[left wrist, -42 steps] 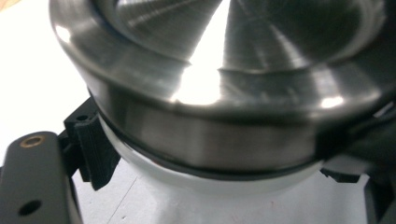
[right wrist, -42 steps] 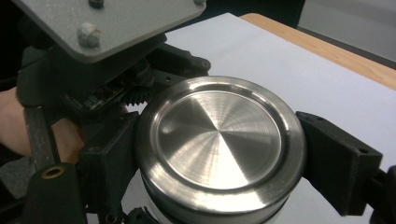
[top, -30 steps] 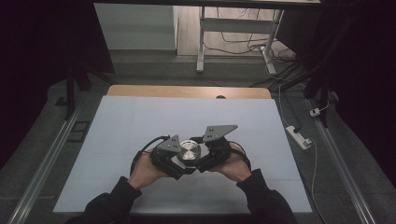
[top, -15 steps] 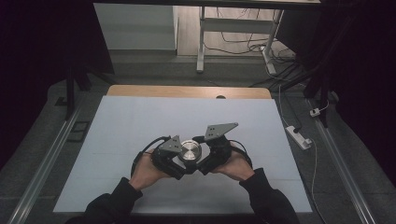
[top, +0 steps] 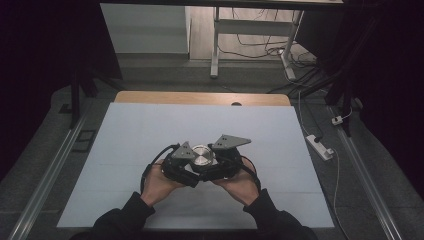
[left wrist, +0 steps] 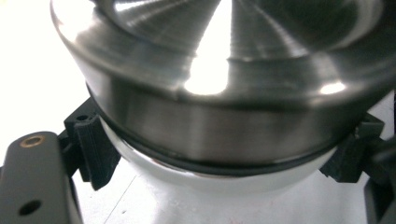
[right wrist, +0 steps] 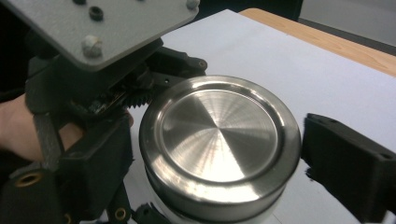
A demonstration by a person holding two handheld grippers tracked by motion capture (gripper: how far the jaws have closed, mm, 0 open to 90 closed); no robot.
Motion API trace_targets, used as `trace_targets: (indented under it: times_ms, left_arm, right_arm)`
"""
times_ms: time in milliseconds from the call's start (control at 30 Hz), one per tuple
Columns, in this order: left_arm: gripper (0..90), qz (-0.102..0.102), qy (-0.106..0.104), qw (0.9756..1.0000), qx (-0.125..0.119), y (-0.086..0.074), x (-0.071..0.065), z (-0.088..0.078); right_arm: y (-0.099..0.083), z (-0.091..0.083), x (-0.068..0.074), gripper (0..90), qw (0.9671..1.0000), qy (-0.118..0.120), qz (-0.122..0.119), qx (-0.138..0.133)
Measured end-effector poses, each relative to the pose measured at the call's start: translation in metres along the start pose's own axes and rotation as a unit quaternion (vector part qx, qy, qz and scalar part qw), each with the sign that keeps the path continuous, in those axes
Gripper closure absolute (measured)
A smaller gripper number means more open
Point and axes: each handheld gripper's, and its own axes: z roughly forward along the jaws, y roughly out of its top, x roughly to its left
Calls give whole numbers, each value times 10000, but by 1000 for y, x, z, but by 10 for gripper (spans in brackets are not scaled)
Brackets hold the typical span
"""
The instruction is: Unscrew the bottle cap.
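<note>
Between both grippers, steel-lidded jar [top: 202,155] (white base), left gripper [top: 192,167] clamping it, right gripper [top: 214,167] closing, not gripping.

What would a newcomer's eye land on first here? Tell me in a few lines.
A shiny steel lid on a white jar, on the near middle of the pale table. Two black tools crowd it: the left tool is clamped on the jar's white body under the lid, and the right tool straddles the lid, its jaws just closing in.
</note>
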Motion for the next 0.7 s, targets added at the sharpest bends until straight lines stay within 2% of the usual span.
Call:
trace_targets:
  times_ms: [133,233,300,333,367,400,433,467,500,533,600,633,667,700]
  left_arm:
    - [154,13,-51,10000,-67,1,-2,-1]
    - [155,74,-104,9999,-66,1,-2,-2]
    - [154,165,-185,9997,-42,1,-2,-3]
    - [154,258,-303,9992,-32,0,-1,-3]
    - [154,258,-303,9992,-32,0,-1,-3]
    - [154,344,-454,9984,-48,0,0,-4]
    - [154,344,-454,9984,-48,0,0,-4]
    - [154,381,-512,9979,-47,0,-1,-4]
    - [154,437,-588,9973,-39,0,-1,-4]
    - [154,544,-733,9958,-26,0,-2,-5]
    - [154,596,-798,9950,-15,0,-2,-5]
    - [154,637,-853,9943,-15,0,-2,-5]
    - [154,690,-919,9934,-6,0,-3,-5]
    - [154,724,-987,9925,-13,1,-4,-4]
  right_arm:
    - [-1,1,1,177,10000,-29,-80,-4]
    - [-1,-1,0,184,9997,52,-227,-15]
    - [-1,-2,0,185,9993,154,-346,47]
    - [0,-2,-2,185,9988,251,-409,76]
    - [0,-3,-4,186,9981,363,-484,100]
    - [0,-3,-5,186,9973,493,-538,118]
    - [0,-4,-8,186,9961,647,-590,133]
    - [0,-4,-8,186,9961,647,-590,133]
    - [0,-5,-13,186,9930,978,-636,200]
    - [0,-6,-16,186,9909,1147,-673,196]
    - [-1,-7,-22,186,9864,1468,-719,193]
    - [-1,-7,-22,186,9864,1468,-719,193]
    - [-1,-8,-25,186,9813,1705,-869,210]
    - [-1,-8,-25,186,9813,1705,-869,210]
